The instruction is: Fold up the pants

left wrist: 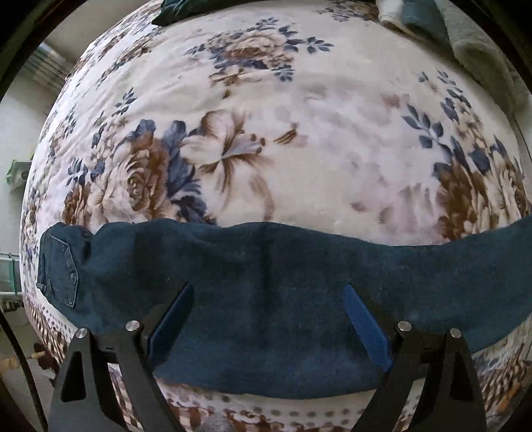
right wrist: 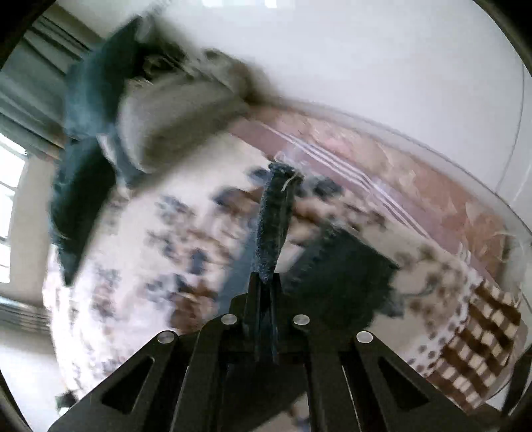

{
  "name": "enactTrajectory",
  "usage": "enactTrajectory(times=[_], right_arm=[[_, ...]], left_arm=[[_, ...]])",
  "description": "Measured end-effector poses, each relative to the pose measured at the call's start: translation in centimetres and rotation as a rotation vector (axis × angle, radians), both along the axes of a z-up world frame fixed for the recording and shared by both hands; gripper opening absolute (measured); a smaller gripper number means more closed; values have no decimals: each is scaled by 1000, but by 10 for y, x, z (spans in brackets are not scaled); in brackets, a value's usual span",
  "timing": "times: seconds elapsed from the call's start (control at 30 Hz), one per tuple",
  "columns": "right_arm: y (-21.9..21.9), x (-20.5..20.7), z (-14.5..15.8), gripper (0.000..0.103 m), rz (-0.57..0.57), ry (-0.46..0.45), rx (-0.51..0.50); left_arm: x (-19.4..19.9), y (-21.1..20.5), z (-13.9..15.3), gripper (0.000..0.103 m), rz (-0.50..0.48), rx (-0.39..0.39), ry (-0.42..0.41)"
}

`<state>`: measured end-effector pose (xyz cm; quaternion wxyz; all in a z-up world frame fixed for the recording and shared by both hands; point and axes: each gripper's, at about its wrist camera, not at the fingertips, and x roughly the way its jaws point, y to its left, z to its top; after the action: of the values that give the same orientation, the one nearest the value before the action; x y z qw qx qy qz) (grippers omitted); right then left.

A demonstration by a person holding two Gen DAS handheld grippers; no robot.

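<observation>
Dark blue jeans (left wrist: 266,292) lie flat across the near edge of a bed, with a back pocket (left wrist: 58,266) at the far left. My left gripper (left wrist: 267,299) is open, its blue-padded fingers (left wrist: 364,322) spread wide just above the denim and holding nothing. In the blurred right wrist view my right gripper (right wrist: 266,282) is shut on a narrow edge of the jeans (right wrist: 272,226), which stands up from between the fingers above the bed. More dark denim (right wrist: 345,279) lies below it on the bed.
The bed has a white floral blanket (left wrist: 299,133) with a checked border (right wrist: 482,349). Folded clothes and a grey towel (left wrist: 478,50) lie at the far right corner. A dark garment (left wrist: 179,11) lies at the far edge. Dark and grey fabrics (right wrist: 99,133) are piled at the upper left of the right wrist view.
</observation>
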<state>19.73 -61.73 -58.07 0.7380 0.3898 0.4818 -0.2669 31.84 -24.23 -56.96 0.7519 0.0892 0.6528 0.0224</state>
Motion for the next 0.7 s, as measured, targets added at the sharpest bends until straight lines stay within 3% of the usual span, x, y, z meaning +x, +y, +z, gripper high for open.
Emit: enactTrajectory(times=[0.1, 0.2, 0.27, 0.3, 0.33, 0.4, 0.53, 0.7], right_arm=[[-15, -5, -71, 6, 4, 166, 81], [-27, -18, -90, 6, -12, 119, 171], [-31, -21, -86, 14, -16, 122, 168], [-30, -21, -79, 26, -11, 140, 144], [-29, -22, -73, 49, -3, 170, 112], [-15, -20, -52, 77, 31, 215, 61], [45, -17, -25, 77, 163, 232, 57], [158, 5, -26, 77, 307, 228, 215]], left_arm=[[-3, 2, -6, 92, 3, 9, 14], [-9, 6, -6, 92, -1, 13, 13], [-14, 9, -6, 92, 0, 8, 13], [-17, 12, -5, 92, 2, 9, 13], [-20, 14, -4, 92, 5, 10, 12], [-26, 23, -1, 92, 21, 22, 2], [-34, 59, 15, 92, 79, 24, -25], [-38, 154, 34, 92, 214, 7, -39]])
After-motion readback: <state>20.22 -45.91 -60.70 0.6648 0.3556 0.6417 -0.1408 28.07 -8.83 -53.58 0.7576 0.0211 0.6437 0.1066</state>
